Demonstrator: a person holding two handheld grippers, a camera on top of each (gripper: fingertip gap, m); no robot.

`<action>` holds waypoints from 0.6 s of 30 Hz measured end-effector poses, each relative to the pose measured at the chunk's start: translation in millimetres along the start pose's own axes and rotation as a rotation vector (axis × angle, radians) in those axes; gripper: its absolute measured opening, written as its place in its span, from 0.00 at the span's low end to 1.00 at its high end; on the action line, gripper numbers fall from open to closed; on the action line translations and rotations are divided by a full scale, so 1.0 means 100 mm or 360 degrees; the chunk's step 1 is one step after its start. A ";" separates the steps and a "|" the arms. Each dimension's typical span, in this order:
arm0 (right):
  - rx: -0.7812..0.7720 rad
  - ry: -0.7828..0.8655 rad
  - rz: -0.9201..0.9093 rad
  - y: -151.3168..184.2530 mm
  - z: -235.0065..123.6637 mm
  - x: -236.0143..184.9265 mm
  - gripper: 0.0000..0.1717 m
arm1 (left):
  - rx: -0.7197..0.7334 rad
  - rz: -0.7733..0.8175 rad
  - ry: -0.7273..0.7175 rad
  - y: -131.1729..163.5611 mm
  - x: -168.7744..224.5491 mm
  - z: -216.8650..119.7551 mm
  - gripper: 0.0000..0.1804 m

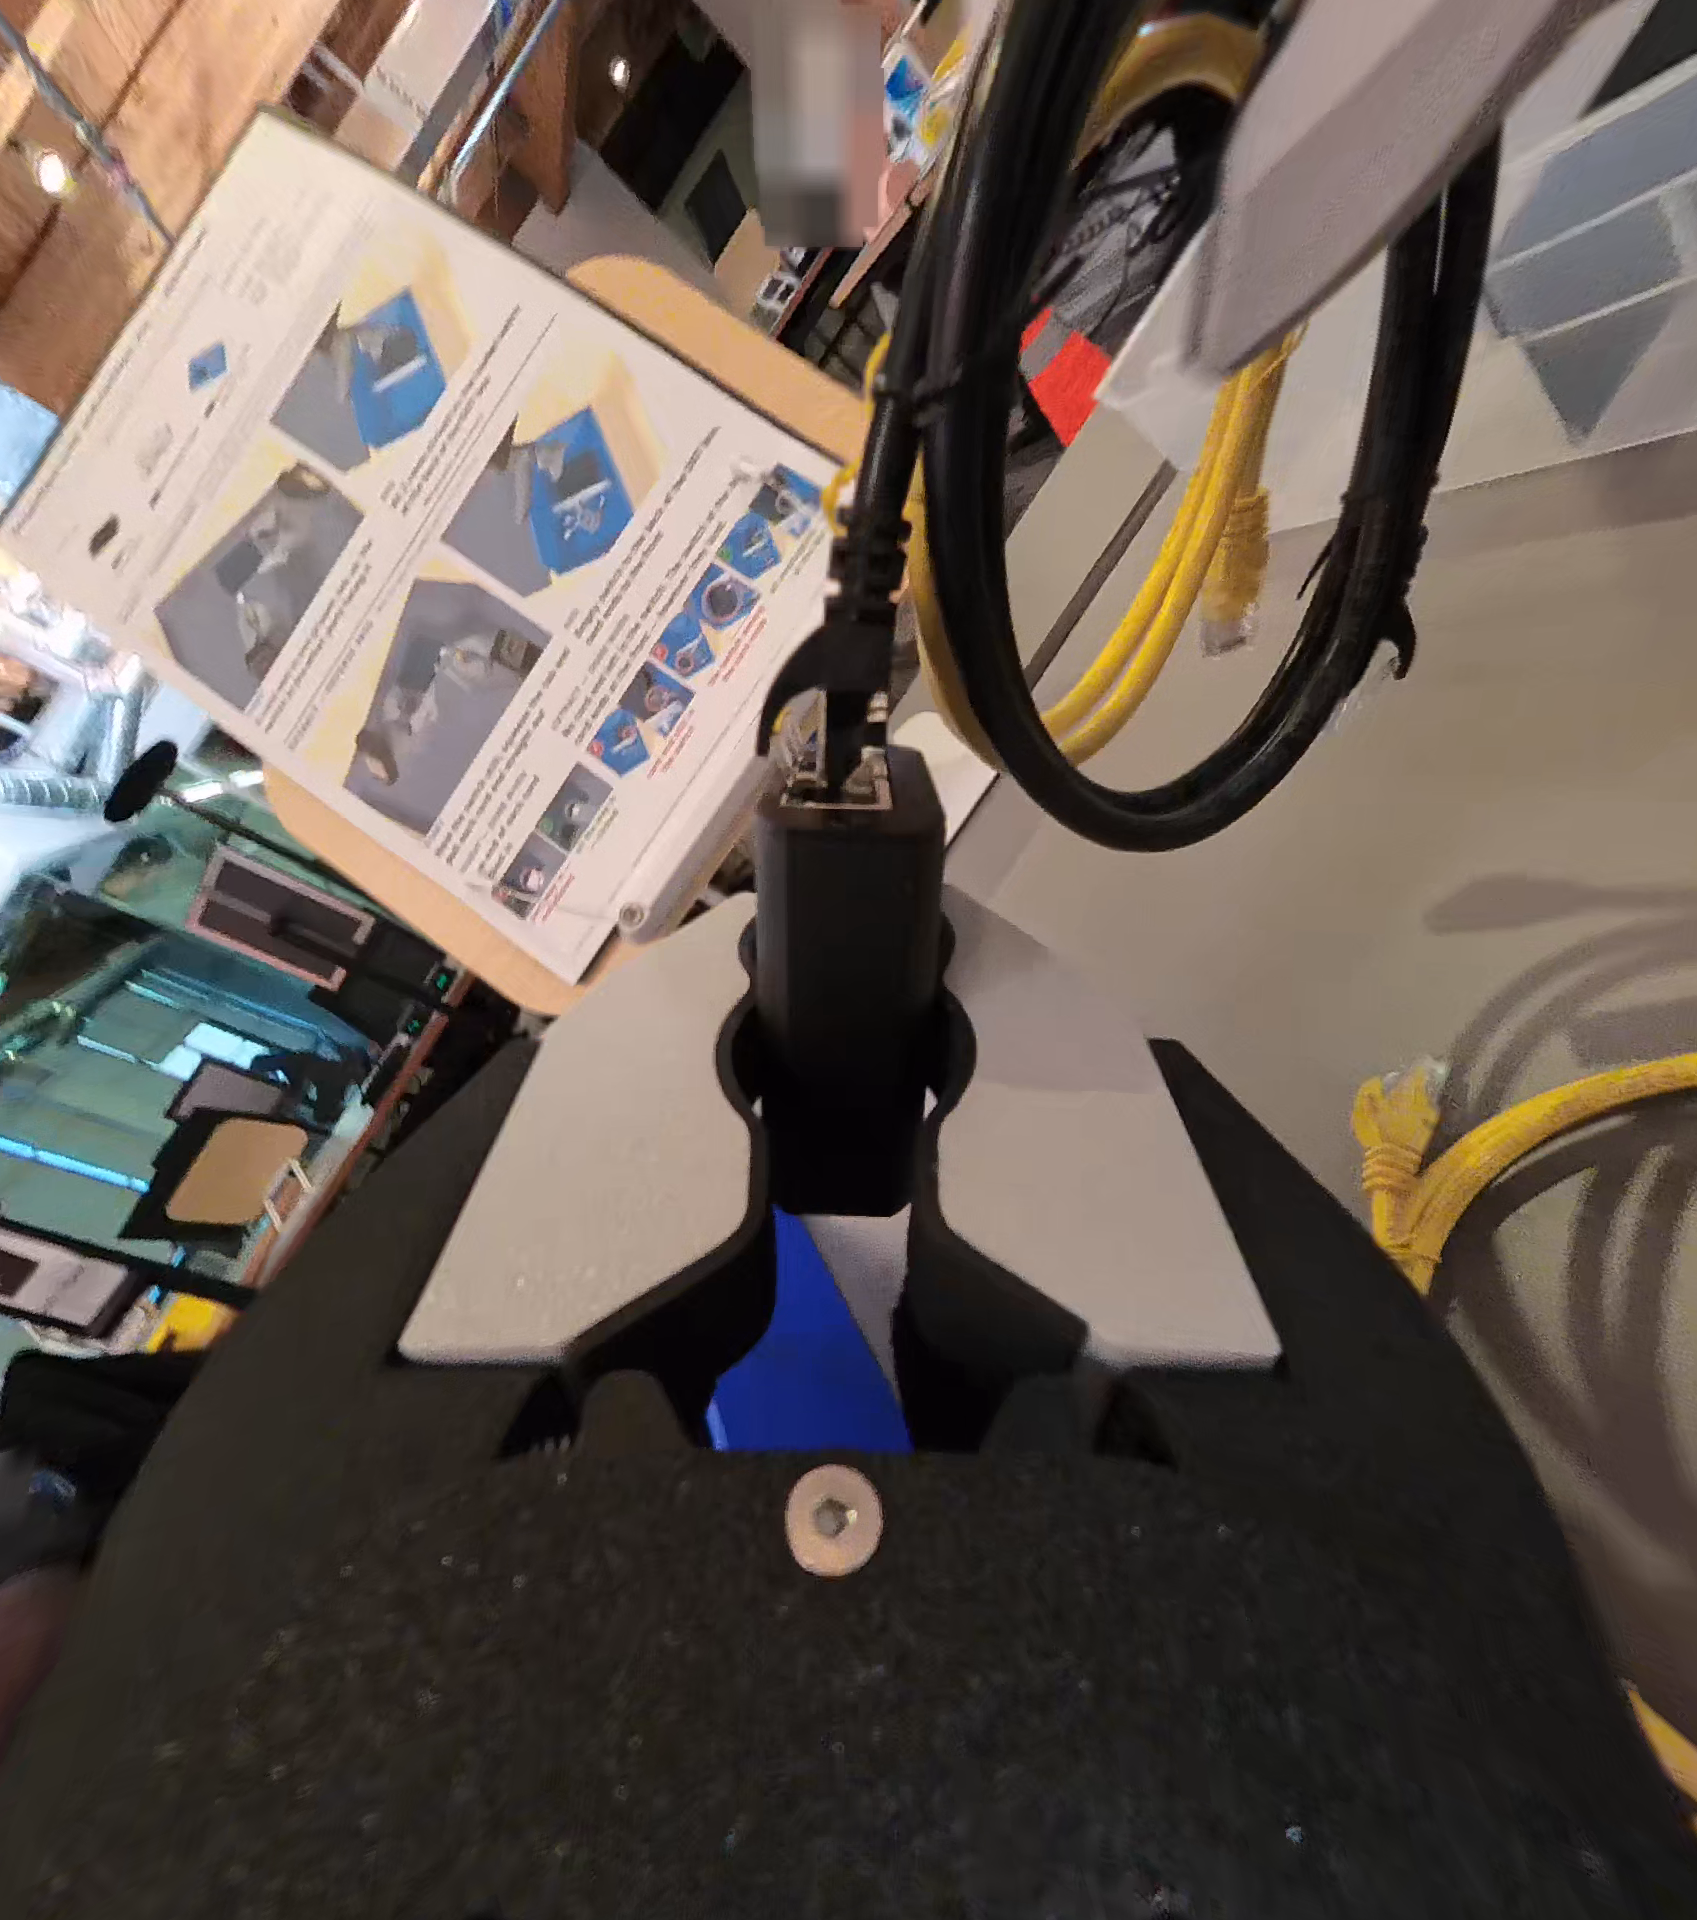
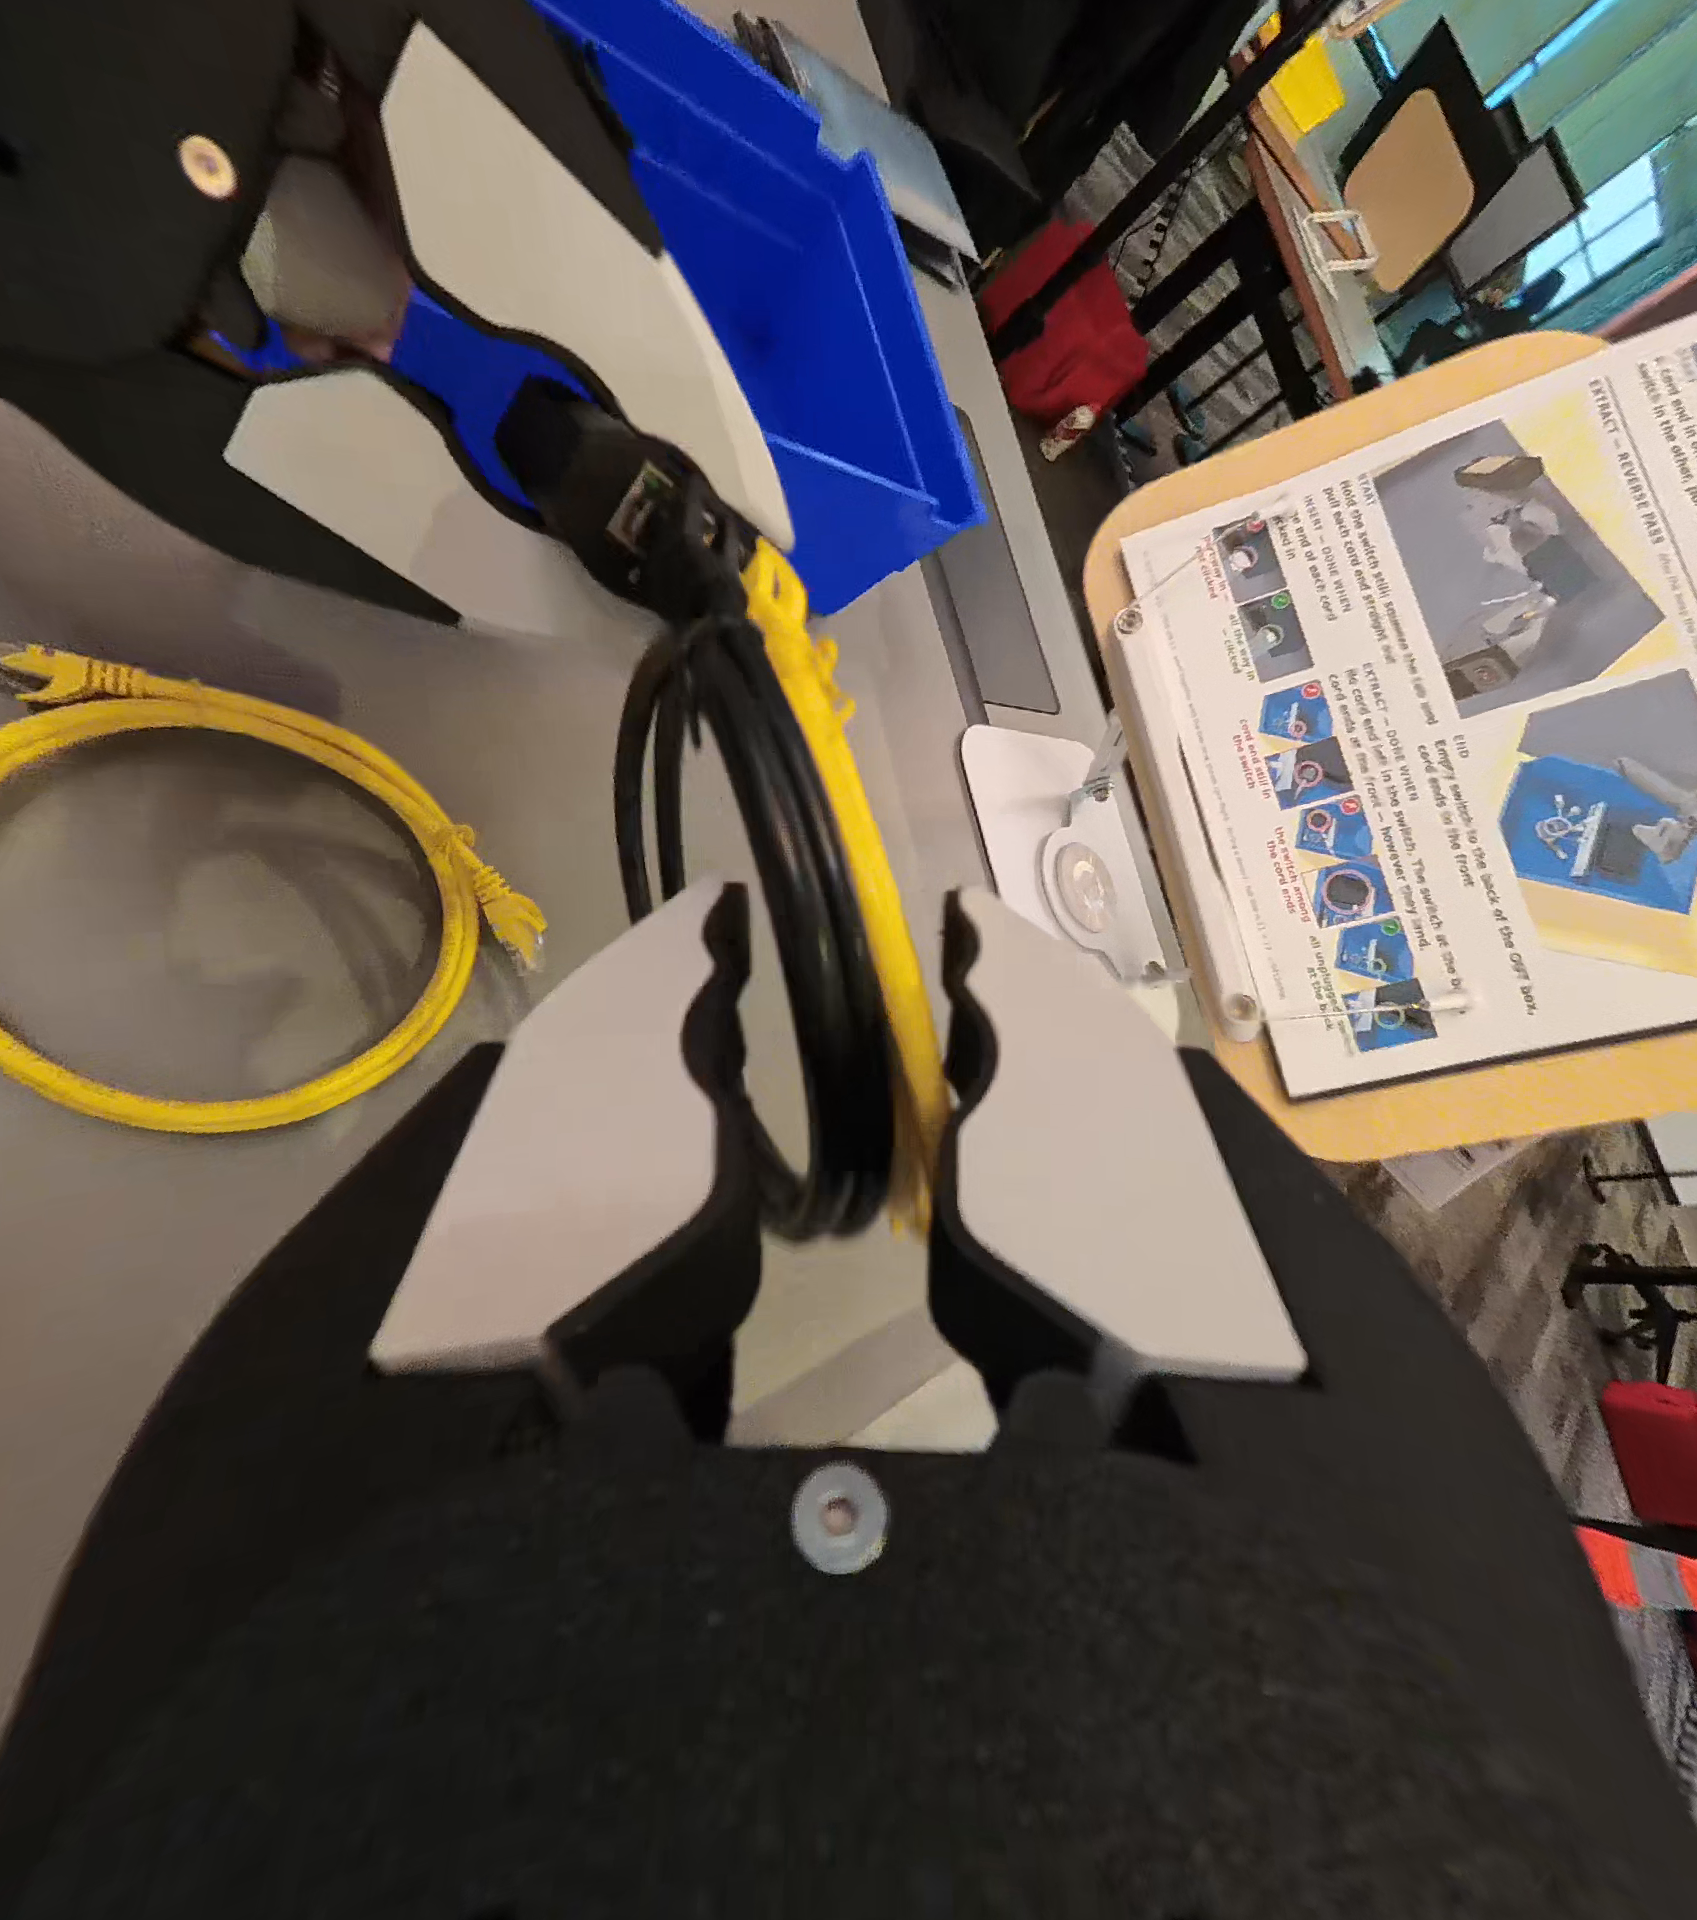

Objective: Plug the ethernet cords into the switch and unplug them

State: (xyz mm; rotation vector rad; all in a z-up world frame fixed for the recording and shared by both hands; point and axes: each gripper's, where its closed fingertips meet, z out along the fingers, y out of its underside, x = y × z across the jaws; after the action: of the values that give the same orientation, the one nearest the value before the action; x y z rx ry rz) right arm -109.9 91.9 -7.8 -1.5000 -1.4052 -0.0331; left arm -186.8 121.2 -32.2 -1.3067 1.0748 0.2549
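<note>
We pinch the small black box-shaped ethernet switch (image 1: 849, 997) in the left gripper (image 1: 849, 935), both pads pressed on its sides. A coiled black cord (image 2: 802, 935) and a coiled yellow cord (image 2: 885, 914) hang from its ports. Below the switch, our right gripper (image 2: 844, 935) stands spread around those loops. Another yellow coil (image 2: 179, 904) lies on the grey table (image 2: 200, 1195), left of the switch.

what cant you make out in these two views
- Left wrist view: the switch base is hidden between the left gripper pads.
- Right wrist view: motion blur smears the black cord and yellow cord hanging in the right gripper, so pad contact is unclear.
- Both views: a plugged yellow end barely shows behind black plug.
</note>
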 end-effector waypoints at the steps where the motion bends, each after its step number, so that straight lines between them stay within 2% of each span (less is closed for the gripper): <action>1: 0.0011 -0.0002 0.0029 -0.02 -0.05 0.02 0.23 | -0.0019 -0.0036 -0.0019 0.03 -0.07 -0.02 0.14; 6: 0.0224 -0.0052 0.0269 -0.27 -0.42 0.06 0.25 | -0.0079 -0.0130 -0.0087 0.01 -0.43 -0.15 0.14; 8: 0.0254 -0.0144 0.0322 -0.26 -0.47 -0.09 0.18 | -0.0122 -0.0177 -0.0142 0.06 -0.60 -0.19 0.14; 9: 0.0246 -0.0187 0.0351 -0.21 -0.44 -0.19 0.18 | -0.0128 -0.0217 -0.0153 0.11 -0.66 -0.19 0.14; 11: 0.0167 -0.0157 0.0339 -0.04 -0.32 -0.30 0.16 | -0.0149 -0.0308 -0.0154 0.26 -0.76 -0.17 0.14; 13: 0.0074 -0.0297 0.0419 0.11 -0.09 -0.55 0.17 | -0.0151 -0.0400 -0.0127 0.39 -0.80 -0.16 0.14; 15: -0.0046 -0.0469 0.0513 0.29 0.25 -0.86 0.22 | -0.0151 -0.0436 -0.0130 0.47 -0.81 -0.14 0.14; 18: -0.0330 -0.0609 0.0599 0.65 0.73 -1.21 0.22 | -0.0119 -0.0388 -0.0160 0.49 -0.81 -0.13 0.14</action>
State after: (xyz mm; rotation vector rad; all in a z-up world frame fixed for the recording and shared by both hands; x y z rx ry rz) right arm -142.3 68.0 -157.8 -2.0020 -1.4206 0.3691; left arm -270.0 157.4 -2.2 -1.4619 0.8188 0.1767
